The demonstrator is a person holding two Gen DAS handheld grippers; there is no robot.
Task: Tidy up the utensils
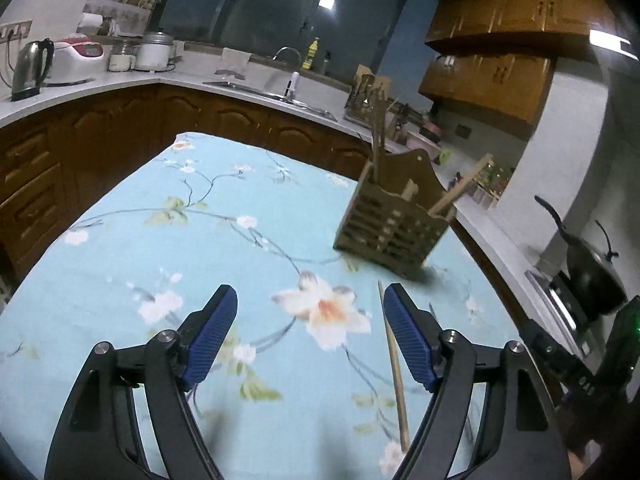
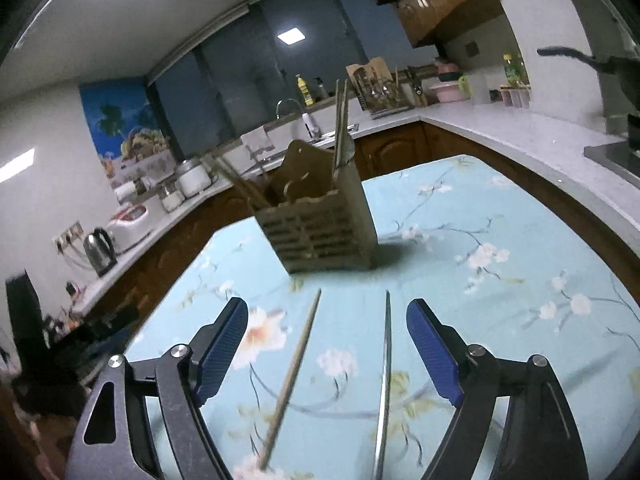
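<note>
Utensils for sorting lie and stand on a table draped in a pale blue floral cloth (image 2: 500, 216), and every position here is given relative to the wooden utensil holder (image 2: 324, 236). The holder, a slatted box with a tall shaped back panel, stands upright on the cloth toward the table's far side. Wooden chopsticks (image 2: 240, 184) lean out of its left compartment in the right wrist view; metal utensils (image 2: 341, 128) rise from its right compartment.

The left gripper (image 1: 308, 332) hangs above the cloth on the near side of the holder and to its left, its blue-padded jaws spread wide with nothing between them. The right gripper (image 2: 326, 344) hangs directly in front of the holder, jaws likewise spread; no pad touches anything.

A loose wooden chopstick (image 2: 292, 376) lies flat on the cloth in front of the holder, pointing roughly toward it. Just to its right a thin metal chopstick (image 2: 385, 376) lies nearly parallel, apart from it.
</note>
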